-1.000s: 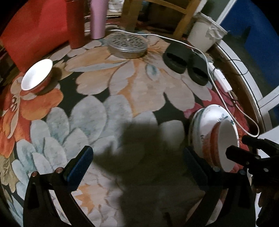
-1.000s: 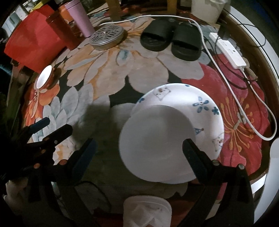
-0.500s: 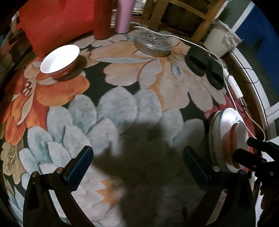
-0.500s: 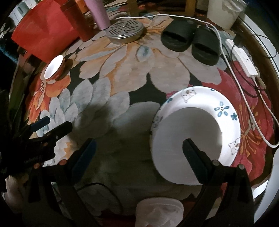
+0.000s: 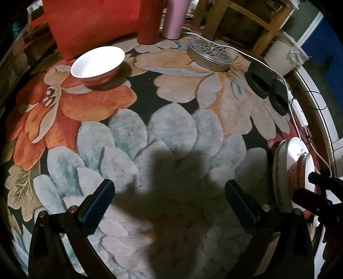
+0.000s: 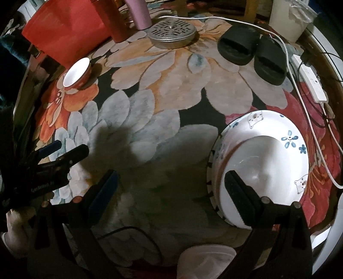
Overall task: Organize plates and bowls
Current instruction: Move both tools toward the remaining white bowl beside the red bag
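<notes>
A red bowl with a white inside (image 5: 97, 63) stands alone on the floral rug at the far left; it also shows in the right wrist view (image 6: 76, 72). A second red-and-white bowl (image 6: 255, 165) sits in a white patterned plate (image 6: 276, 128) at the right; the stack shows edge-on in the left wrist view (image 5: 289, 171). My left gripper (image 5: 169, 203) is open and empty over the rug's middle, well short of the lone bowl. My right gripper (image 6: 169, 193) is open and empty, its right finger over the stacked bowl's near rim.
A red cup (image 5: 149, 20) and a pink cup (image 5: 174, 17) stand at the back beside a red board (image 5: 90, 23). A round metal lid (image 5: 209, 55), black slippers (image 5: 265, 90), a white cable and power strip (image 6: 310, 83) lie on the rug.
The left gripper has moved forward and left toward the lone bowl, which looks larger. The right gripper has shifted left, so the plate stack now sits at its right.
</notes>
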`<state>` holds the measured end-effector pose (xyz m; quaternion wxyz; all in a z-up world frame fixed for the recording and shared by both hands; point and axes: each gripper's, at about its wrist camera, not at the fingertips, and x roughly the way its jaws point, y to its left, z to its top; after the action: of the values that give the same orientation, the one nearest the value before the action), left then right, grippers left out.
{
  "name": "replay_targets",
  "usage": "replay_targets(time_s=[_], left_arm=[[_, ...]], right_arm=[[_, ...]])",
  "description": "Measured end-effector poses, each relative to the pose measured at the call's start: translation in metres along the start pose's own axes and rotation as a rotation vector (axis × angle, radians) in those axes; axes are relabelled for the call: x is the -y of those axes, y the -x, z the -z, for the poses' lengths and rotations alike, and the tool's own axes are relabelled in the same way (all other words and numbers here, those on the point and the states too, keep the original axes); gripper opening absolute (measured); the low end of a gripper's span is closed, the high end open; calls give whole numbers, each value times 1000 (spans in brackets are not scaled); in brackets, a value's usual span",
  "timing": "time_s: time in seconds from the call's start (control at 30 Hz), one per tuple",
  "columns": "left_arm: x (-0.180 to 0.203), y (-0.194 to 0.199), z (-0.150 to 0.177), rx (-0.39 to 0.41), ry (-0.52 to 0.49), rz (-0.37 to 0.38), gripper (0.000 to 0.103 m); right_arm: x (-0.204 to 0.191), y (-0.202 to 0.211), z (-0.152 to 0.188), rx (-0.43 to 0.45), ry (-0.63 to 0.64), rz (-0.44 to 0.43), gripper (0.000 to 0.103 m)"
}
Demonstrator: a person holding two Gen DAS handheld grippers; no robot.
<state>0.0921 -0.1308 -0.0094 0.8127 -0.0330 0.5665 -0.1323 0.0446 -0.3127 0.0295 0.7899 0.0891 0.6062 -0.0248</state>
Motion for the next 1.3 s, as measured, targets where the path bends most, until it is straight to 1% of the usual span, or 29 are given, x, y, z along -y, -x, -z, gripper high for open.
replay_targets(time_s=[0.57, 1.1, 1.3], left_arm=[[-23, 1, 2, -1, 38, -23, 102], [-57, 4, 5, 2, 91, -61, 102], [-67, 6, 6, 4, 107, -69, 102]], right_arm=[[-24, -10, -4, -16, 48, -21, 100], [-58, -20, -11, -20, 126, -42, 100], [-66, -25, -18, -33, 132, -51, 100]])
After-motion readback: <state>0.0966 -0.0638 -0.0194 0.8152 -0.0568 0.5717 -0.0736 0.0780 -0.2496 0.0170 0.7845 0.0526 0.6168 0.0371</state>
